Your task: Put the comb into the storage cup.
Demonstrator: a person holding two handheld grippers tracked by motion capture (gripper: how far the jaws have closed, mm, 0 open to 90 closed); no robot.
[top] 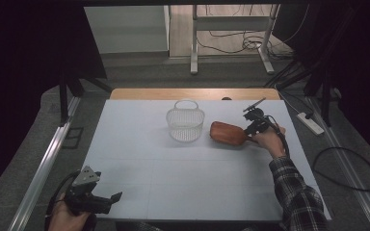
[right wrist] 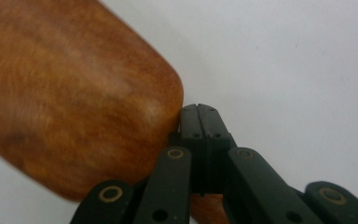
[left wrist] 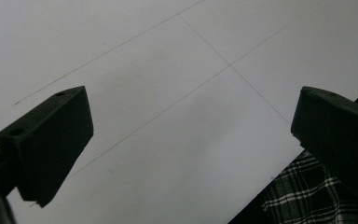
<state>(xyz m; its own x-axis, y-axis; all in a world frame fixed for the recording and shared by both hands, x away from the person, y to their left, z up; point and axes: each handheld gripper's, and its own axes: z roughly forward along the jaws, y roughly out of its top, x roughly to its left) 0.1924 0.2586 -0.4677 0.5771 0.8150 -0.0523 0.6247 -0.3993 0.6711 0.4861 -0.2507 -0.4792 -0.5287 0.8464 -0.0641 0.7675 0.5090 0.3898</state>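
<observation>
White table sheet (top: 173, 183) under dim light; a brown wooden board (top: 227, 134) is held at its handle end by the clamped right gripper (top: 248, 131), long axis pointing to nine o'clock toward a wire basket (top: 185, 125) just beside; the left gripper (top: 112, 198) is held wide open, empty, well apart at seven o'clock

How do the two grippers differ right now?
The right gripper has its jaws shut at the edge of the brown wooden piece, far across the table beside the basket. The left gripper has its jaws wide open, holding nothing, at the table's near edge. Both are black.
</observation>
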